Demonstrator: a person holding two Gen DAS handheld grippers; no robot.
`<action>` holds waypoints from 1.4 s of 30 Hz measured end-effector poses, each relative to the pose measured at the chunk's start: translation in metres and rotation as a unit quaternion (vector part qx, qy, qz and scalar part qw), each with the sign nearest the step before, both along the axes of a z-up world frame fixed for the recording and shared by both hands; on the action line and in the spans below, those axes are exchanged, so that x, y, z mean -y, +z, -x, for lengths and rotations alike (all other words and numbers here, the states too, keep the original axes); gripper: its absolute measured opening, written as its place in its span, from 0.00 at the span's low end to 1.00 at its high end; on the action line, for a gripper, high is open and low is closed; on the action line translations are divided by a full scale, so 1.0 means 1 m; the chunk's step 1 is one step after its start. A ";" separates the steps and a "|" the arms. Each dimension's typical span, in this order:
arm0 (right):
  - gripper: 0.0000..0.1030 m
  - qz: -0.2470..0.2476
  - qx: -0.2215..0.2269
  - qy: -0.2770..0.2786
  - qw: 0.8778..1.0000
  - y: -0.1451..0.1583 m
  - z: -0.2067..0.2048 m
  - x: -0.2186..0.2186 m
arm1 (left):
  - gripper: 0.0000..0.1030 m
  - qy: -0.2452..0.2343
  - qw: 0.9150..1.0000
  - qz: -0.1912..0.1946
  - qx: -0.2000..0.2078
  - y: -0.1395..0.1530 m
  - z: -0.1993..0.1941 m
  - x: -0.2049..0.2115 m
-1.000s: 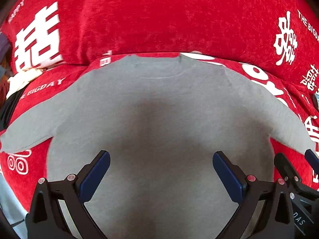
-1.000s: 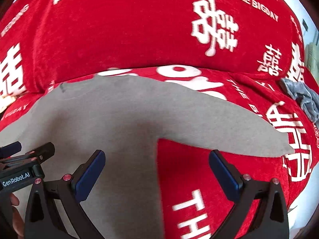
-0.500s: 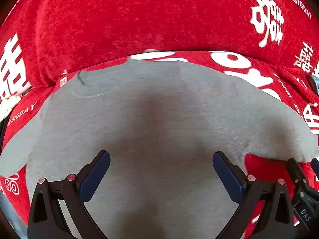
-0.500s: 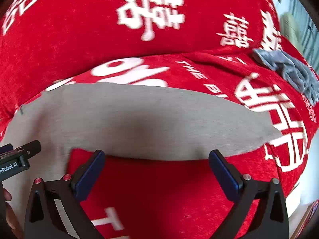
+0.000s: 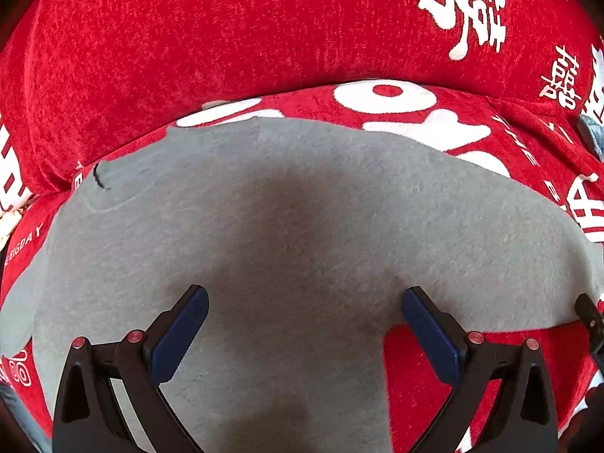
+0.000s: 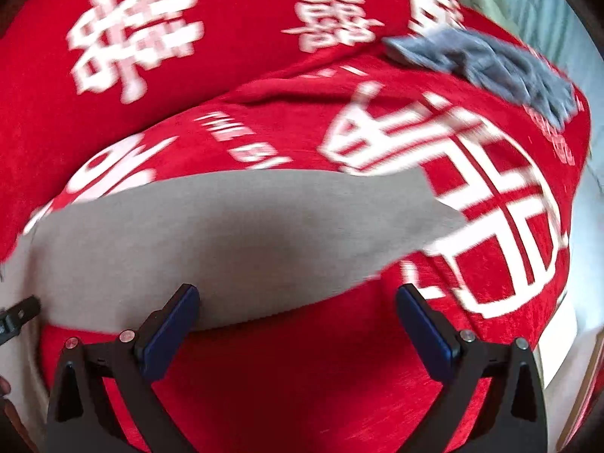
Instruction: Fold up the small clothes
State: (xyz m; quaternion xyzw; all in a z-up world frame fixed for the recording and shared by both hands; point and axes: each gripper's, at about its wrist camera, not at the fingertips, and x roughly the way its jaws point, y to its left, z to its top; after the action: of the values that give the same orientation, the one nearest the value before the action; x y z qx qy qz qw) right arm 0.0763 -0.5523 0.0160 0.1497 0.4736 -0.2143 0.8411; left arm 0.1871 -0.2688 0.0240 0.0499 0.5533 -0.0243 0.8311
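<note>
Since the earlier frames, both views are being shifted rightward along the gray sweater (image 5: pixel 302 226). Nearest, the left gripper (image 5: pixel 304 324) is being held released above the sweater's body; the right gripper (image 6: pixel 298 321) is being held released over its sleeve (image 6: pixel 264 226). Beyond, the red cover (image 6: pixel 302 377) is being overlain by a crumpled gray cloth (image 6: pixel 490 64).

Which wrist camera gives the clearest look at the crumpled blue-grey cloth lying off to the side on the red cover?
The right wrist view. There the blue-grey cloth lies in a bunched heap at the upper right on the red cover, though motion blur softens it. The left wrist view catches only a sliver of it at the right edge, beyond the grey top.
</note>
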 end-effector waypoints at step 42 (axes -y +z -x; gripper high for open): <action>0.06 0.030 0.196 0.210 0.957 0.163 -0.080 -0.229 | 1.00 0.161 0.982 0.099 0.026 0.018 0.028 -0.228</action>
State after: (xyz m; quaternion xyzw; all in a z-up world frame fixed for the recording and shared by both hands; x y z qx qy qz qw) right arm 0.1561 -0.3232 0.1789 0.0606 0.3138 -0.0134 0.9475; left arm 0.1594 -0.0412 0.0418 -0.1223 0.5269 0.0565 0.8392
